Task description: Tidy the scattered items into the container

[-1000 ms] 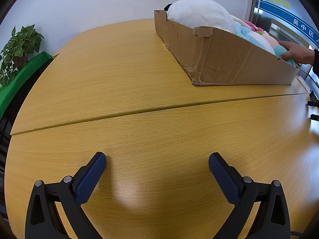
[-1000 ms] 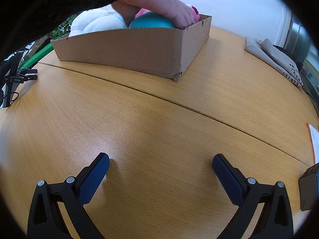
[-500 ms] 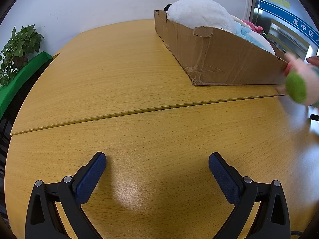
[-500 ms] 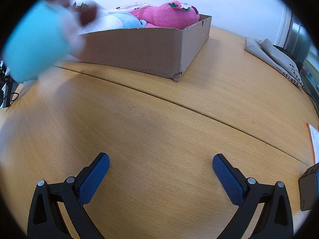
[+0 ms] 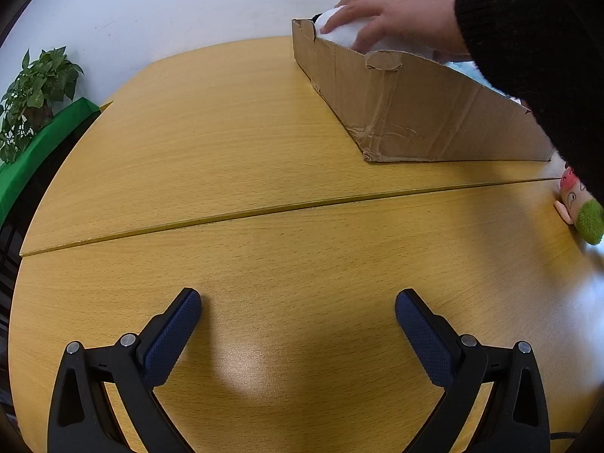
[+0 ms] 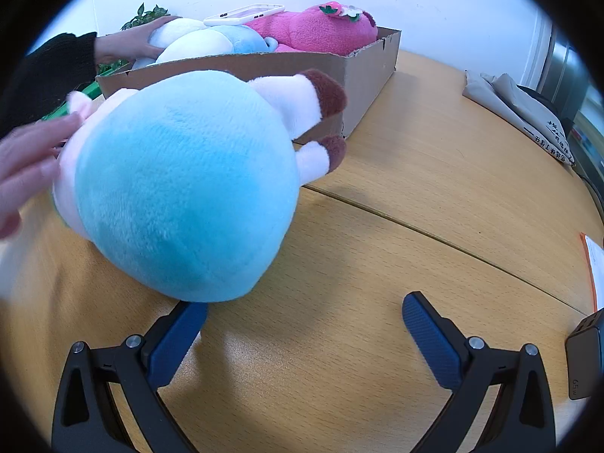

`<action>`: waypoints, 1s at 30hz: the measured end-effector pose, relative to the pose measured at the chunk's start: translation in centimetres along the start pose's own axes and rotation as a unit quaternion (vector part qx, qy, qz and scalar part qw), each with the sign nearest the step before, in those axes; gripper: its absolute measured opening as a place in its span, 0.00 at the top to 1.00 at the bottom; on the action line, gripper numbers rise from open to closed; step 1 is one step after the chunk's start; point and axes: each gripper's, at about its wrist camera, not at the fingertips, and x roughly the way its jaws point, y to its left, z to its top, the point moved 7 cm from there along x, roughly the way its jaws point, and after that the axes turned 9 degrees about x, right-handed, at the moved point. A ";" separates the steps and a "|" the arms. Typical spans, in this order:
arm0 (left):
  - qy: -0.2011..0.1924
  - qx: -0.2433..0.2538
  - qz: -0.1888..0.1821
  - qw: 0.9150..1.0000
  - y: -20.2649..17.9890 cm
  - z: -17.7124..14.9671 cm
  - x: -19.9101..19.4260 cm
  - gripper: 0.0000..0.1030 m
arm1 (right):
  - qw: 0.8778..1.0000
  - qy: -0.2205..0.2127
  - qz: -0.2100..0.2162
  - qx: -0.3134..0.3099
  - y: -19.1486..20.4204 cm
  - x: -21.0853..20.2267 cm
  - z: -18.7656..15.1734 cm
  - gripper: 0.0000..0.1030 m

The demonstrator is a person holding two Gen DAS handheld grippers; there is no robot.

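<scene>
A cardboard box (image 5: 407, 113) stands on the wooden table, also in the right wrist view (image 6: 362, 71). It holds a white plush (image 5: 351, 34), a pink plush (image 6: 321, 30) and a pale blue plush (image 6: 234, 39). A big light-blue and pink plush (image 6: 181, 196) lies on the table just ahead of my right gripper (image 6: 302, 324), over its left finger. Its head (image 5: 581, 207) shows at the right edge of the left wrist view. My left gripper (image 5: 298, 317) is open and empty over bare table. My right gripper is open.
A person's hand (image 5: 392, 15) in a black sleeve reaches into the box; another hand (image 6: 26, 166) is beside the blue plush. A white phone (image 6: 245, 13) lies on the plushes. A potted plant (image 5: 34, 94), grey cloth (image 6: 521, 109) and a black adapter (image 6: 583, 358) sit around.
The person took the blue and pink plush out of the box and set it on the table before my right gripper. Their hand now reaches to the white plush. Both grippers stayed still.
</scene>
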 end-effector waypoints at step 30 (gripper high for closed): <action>0.001 -0.001 0.000 1.000 -0.6 0.2 -1.1 0.00 | 1.000 0.000 0.000 0.000 -0.1 0.2 0.0 0.00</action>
